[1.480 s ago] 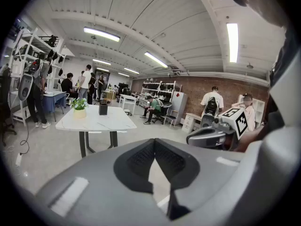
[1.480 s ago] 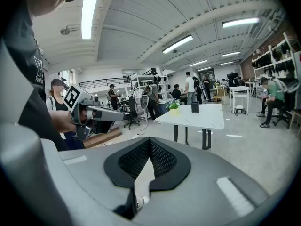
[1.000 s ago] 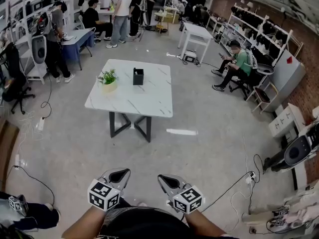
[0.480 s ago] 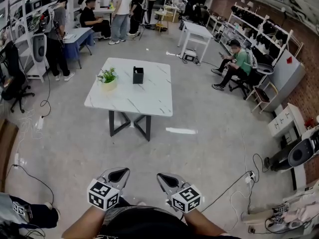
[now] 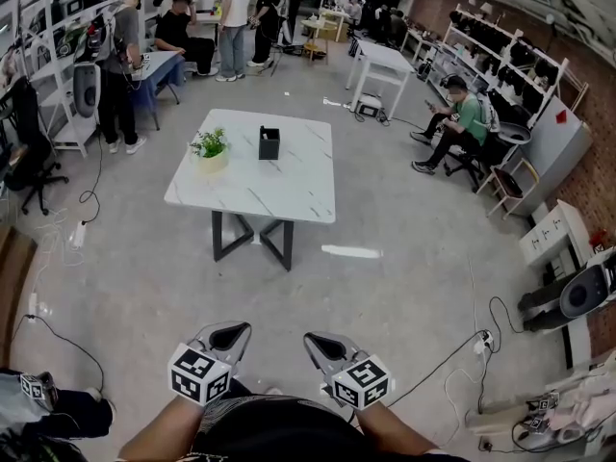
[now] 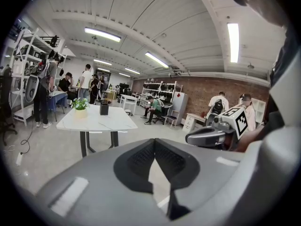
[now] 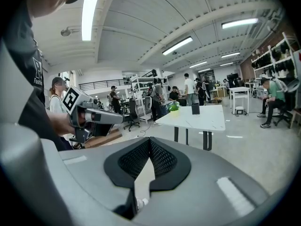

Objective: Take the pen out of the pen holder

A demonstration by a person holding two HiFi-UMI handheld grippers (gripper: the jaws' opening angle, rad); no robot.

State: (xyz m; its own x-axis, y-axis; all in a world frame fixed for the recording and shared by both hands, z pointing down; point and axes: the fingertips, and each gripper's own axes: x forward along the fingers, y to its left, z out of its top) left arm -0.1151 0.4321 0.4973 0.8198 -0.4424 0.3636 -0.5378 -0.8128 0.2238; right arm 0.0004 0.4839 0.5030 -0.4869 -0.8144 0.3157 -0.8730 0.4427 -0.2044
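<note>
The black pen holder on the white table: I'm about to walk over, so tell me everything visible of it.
The black, box-shaped pen holder stands upright, open top up, on the far half of the white marble-look table, right of a small potted plant in the head view and apart from it. Its walls look plain, matte and opaque. Only the table touches it. Whether a pen sits inside is too small to tell.

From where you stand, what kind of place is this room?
Probably a big workshop or lab: shelves of equipment along a brick wall, people at desks, and a white table on bare floor.
</note>
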